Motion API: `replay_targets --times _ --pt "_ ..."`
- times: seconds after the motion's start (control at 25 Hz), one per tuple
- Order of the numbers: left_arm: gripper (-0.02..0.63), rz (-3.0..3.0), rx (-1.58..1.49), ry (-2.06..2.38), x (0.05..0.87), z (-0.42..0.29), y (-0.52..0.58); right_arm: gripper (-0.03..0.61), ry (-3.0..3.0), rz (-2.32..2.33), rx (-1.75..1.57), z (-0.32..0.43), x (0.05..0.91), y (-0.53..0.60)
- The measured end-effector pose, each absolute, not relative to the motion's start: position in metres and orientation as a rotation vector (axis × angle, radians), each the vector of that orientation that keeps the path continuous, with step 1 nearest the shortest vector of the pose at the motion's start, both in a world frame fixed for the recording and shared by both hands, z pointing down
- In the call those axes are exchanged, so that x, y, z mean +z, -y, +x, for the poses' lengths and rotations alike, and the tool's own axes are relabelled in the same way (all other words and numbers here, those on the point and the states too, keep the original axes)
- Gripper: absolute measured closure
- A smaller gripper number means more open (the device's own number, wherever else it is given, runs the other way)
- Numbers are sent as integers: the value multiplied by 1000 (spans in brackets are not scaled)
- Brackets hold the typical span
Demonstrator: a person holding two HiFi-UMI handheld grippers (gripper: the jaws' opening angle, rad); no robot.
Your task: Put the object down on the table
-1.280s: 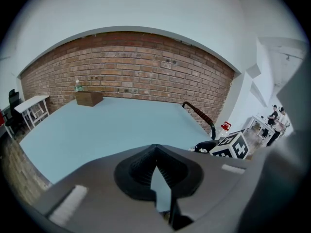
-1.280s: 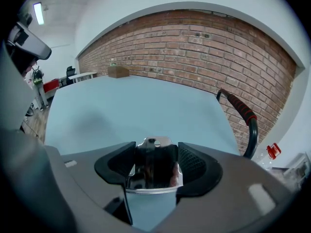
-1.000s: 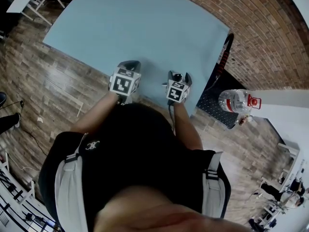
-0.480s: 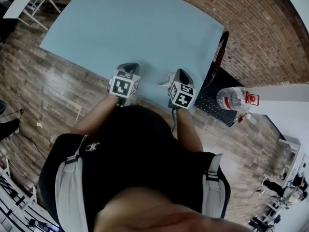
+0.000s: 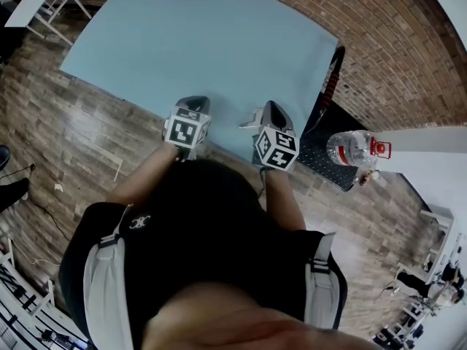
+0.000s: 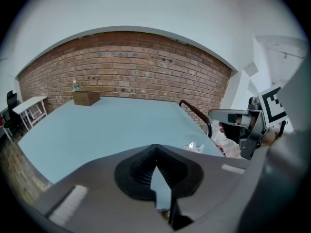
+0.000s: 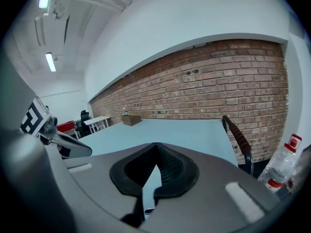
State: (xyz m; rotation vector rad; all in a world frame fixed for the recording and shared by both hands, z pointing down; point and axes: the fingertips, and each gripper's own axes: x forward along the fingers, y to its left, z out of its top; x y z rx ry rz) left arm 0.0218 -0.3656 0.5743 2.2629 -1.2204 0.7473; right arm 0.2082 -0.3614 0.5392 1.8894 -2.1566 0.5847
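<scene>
Left claw [image 5: 195,100] and right claw [image 5: 271,108] are both pinched together, holding nothing, above the blue table [image 5: 219,42].

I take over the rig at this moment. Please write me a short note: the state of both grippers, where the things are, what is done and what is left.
Left gripper: shut, empty, over the near edge of the blue table.
Right gripper: shut, empty, beside the left one.
Object: a small crumpled shiny piece lies on the table near the right gripper, in neither gripper's jaws. I cannot tell what it is.
Cardboard box: at the table's far end.
Done: the piece appears to be set down.
Left: probably only to draw the grippers back.
</scene>
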Motion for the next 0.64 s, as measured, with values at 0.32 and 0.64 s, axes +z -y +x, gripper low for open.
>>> replay_targets --times 0.32,0.64 --pt "614 2247 739 1230 577 21 359 566 2163 1863 558 208 542 351" --pt "614 2237 739 1235 578 24 358 566 2135 1838 592 215 555 344"
